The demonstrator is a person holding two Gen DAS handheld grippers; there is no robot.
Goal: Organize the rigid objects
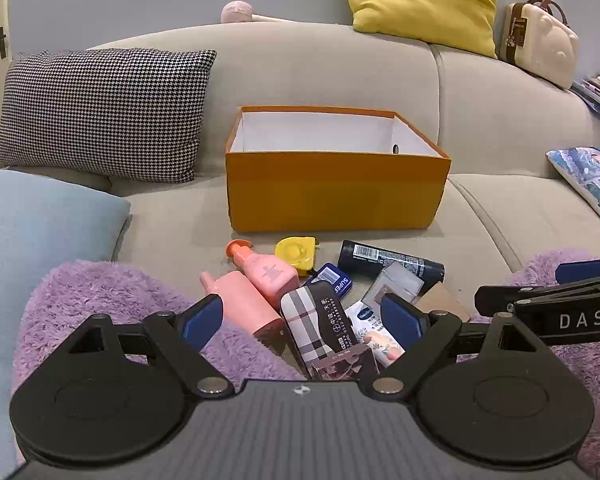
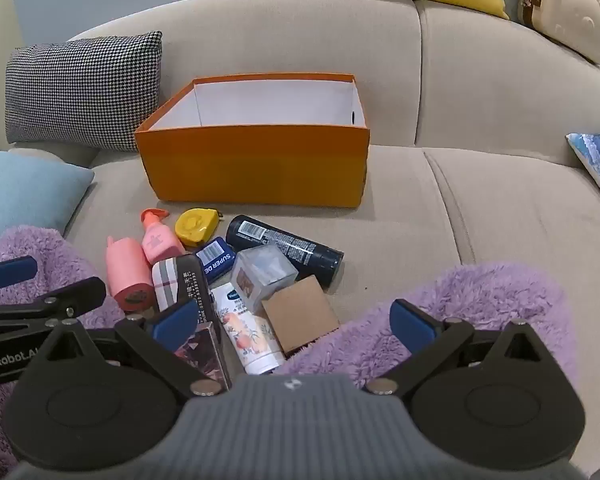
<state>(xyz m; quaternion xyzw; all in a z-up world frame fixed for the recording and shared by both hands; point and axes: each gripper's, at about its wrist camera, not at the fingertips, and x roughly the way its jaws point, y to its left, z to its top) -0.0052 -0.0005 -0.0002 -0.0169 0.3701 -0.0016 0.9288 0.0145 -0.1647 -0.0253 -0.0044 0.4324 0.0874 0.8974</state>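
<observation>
An open orange box (image 1: 336, 192) (image 2: 256, 168) with a white inside sits on the beige sofa. In front of it lies a pile: two pink bottles (image 1: 268, 272) (image 2: 126, 272), a yellow tape measure (image 1: 296, 252) (image 2: 196, 226), a dark tube (image 1: 392, 260) (image 2: 284, 246), a blue tin (image 2: 216, 260), a plaid pack (image 1: 312, 328), a white tube (image 2: 248, 332), a clear cube (image 2: 264, 272) and a brown card box (image 2: 300, 312). My left gripper (image 1: 302, 316) is open over the pile. My right gripper (image 2: 294, 320) is open, just right of it.
A houndstooth cushion (image 1: 104, 112), a light blue cushion (image 1: 40, 240) and a purple fuzzy blanket (image 2: 460, 300) surround the pile. A yellow cushion (image 1: 424, 0) and a cream case (image 1: 540, 44) sit on the sofa back. A printed cushion (image 1: 592, 184) lies at right.
</observation>
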